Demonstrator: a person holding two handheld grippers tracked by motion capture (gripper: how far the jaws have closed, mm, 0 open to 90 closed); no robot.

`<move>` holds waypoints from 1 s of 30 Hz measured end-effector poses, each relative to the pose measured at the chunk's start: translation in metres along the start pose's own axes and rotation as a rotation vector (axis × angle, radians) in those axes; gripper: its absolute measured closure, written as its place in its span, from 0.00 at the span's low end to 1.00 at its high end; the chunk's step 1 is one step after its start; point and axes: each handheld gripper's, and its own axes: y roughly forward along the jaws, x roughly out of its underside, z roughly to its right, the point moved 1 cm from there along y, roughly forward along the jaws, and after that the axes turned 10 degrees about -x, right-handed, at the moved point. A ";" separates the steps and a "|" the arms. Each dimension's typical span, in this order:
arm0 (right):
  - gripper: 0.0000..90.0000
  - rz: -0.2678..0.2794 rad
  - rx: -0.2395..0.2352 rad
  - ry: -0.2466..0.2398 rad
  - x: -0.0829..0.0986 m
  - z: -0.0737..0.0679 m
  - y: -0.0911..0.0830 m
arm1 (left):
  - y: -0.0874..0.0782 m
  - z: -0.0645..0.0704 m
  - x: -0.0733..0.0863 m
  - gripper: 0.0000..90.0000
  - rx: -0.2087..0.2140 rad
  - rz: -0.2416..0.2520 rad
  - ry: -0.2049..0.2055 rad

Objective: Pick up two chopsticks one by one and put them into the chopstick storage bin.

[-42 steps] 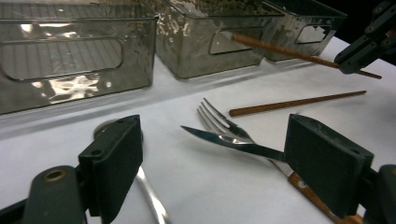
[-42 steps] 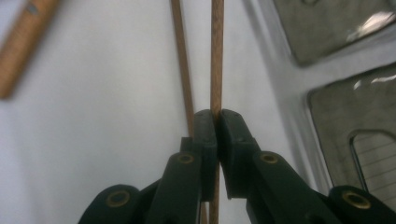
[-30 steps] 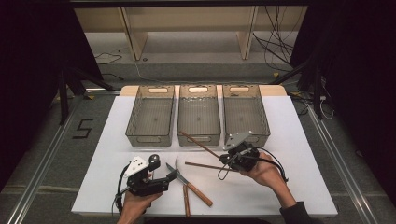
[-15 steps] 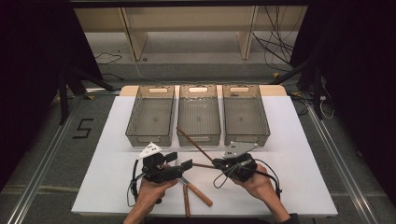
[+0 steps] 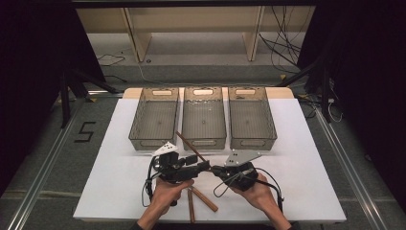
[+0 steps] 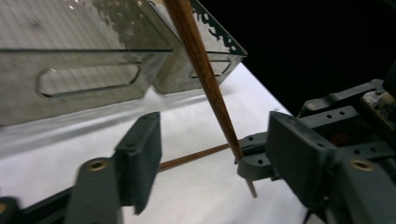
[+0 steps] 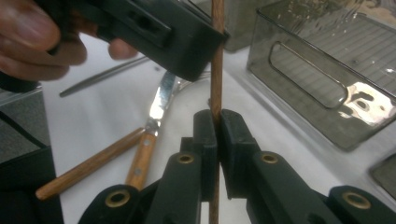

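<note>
A brown wooden chopstick (image 5: 189,145) slants up toward the bins, and my right gripper (image 5: 215,169) is shut on its lower end. The right gripper view shows the two jaws of the right gripper (image 7: 216,117) pressed together on the chopstick (image 7: 216,56). My left gripper (image 5: 200,164) is open and faces the right one, tip to tip. In the left gripper view the chopstick (image 6: 201,60) passes between the spread jaws of the left gripper (image 6: 215,137) without touching them. A second chopstick (image 6: 194,157) lies flat on the table.
Three clear grey bins (image 5: 154,139) (image 5: 204,140) (image 5: 252,140) stand in a row behind the grippers. A knife (image 7: 156,121) and another wooden-handled utensil (image 5: 206,200) lie on the white table (image 5: 306,158) between the person's hands. A thin dark stick (image 7: 102,77) lies farther off.
The left gripper has moved up and to the right, so its open jaws now straddle the chopstick. The right gripper has shifted slightly left toward it, still holding the chopstick.
</note>
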 end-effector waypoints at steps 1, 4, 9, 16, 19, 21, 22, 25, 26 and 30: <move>0.95 0.000 0.003 -0.004 0.000 -0.001 0.000 | 0.000 -0.001 0.001 0.45 0.006 -0.001 -0.001; 0.95 0.004 0.001 -0.004 -0.001 -0.002 0.001 | 0.000 -0.003 0.002 0.53 0.021 0.005 -0.023; 0.95 0.008 0.001 -0.003 0.000 -0.003 0.002 | -0.001 -0.006 0.001 0.65 0.045 0.009 -0.052; 0.95 0.014 -0.008 -0.009 -0.002 -0.005 0.003 | 0.001 -0.006 0.003 0.73 0.079 -0.003 -0.059; 0.95 0.016 -0.012 -0.015 -0.003 -0.007 0.004 | 0.002 -0.007 0.004 0.77 0.094 -0.006 -0.072; 0.95 0.015 -0.012 -0.018 -0.003 -0.008 0.004 | 0.002 -0.007 0.004 0.79 0.104 -0.009 -0.079; 0.95 0.016 -0.011 -0.018 -0.002 -0.008 0.004 | 0.002 -0.007 0.004 0.81 0.105 -0.009 -0.079; 0.95 0.019 -0.012 -0.017 -0.002 -0.008 0.004 | 0.002 -0.007 0.004 0.87 0.117 -0.010 -0.087; 0.95 0.021 -0.011 -0.017 -0.002 -0.008 0.005 | 0.002 -0.007 0.003 0.89 0.126 -0.013 -0.091; 0.95 0.033 -0.014 -0.016 -0.002 -0.009 0.004 | 0.001 -0.007 0.002 0.93 0.151 -0.015 -0.111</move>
